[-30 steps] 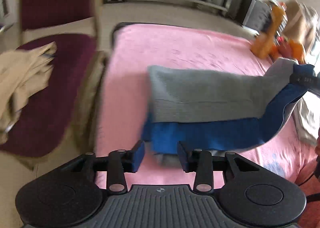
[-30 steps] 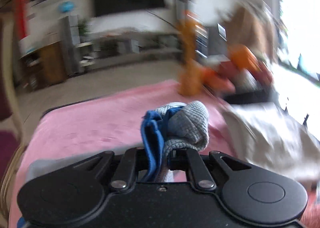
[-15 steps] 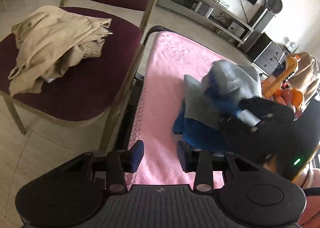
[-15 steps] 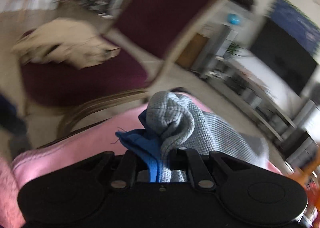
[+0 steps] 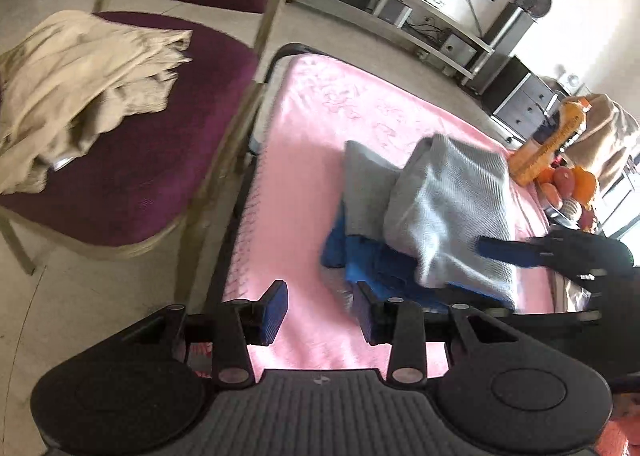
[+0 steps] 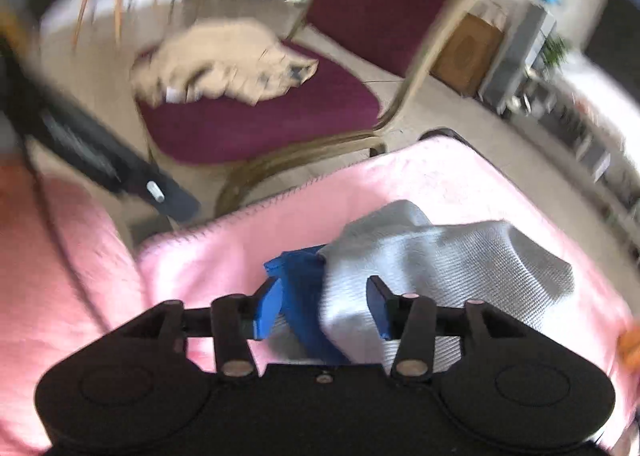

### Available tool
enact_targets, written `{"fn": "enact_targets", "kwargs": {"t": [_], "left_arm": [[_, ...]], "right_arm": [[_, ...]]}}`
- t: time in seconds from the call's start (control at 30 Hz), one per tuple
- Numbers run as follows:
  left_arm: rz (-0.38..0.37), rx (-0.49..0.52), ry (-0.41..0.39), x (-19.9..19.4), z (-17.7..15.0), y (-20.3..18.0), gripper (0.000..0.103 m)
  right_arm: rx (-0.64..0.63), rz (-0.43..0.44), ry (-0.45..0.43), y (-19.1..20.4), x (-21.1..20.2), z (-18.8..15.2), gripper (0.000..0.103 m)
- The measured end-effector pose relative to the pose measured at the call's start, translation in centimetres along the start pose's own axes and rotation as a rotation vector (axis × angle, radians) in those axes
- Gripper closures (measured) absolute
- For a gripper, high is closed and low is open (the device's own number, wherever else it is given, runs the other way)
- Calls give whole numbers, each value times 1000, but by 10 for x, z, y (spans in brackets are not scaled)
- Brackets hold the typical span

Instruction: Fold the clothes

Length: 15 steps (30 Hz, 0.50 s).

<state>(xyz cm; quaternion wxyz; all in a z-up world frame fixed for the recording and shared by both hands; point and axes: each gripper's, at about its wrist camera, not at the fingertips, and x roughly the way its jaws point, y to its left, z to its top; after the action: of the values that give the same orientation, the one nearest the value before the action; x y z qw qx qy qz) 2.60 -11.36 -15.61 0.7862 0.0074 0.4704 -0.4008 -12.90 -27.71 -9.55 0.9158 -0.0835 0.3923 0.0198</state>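
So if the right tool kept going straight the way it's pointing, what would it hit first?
The right tool stands open, already straddling the grey and blue garment on the pink blanket. Going straight on, it would likely press into that cloth first, though depth is hard to judge in the blurred view.

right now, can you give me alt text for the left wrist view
A grey and blue knit garment lies partly folded on a pink blanket, with the open left gripper hovering at its near edge and the right gripper reaching in from the right. Beside the blanket, a maroon chair holds crumpled beige clothing.
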Motion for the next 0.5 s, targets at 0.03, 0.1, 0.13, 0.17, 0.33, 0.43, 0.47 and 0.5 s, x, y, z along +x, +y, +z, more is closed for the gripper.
{"fn": "enact_targets", "kwargs": {"t": [0.03,0.1,0.13,0.17,0.33,0.43,0.47,0.5], "left_arm": [[-4,9,3,4,3,-5,66],[-12,28,9,11,9,-16,66],[-16,37,12,15,12,-22,66],[-20,46,15,18,15,-27,66],[-40,93,30,37,30,-55,64],[-71,99,46,57,49,-71,56],[-91,94,56,66,59,-76,49],[-108,90,66,77,68,-80,47]], "right_arm": [[70,15,-16,-13,-15,0,52],[247,-1,-45,-49,-39,-4,44],[357,-34,-48,-71,-45,-11,44],[488,-81,-39,-98,-46,-20,44],[1038,-134,77,-200,-9,-98,65],[1184,-32,95,-214,15,-129,65],[1200,-3,91,-213,22,-134,65],[1198,14,84,-210,26,-136,65]]}}
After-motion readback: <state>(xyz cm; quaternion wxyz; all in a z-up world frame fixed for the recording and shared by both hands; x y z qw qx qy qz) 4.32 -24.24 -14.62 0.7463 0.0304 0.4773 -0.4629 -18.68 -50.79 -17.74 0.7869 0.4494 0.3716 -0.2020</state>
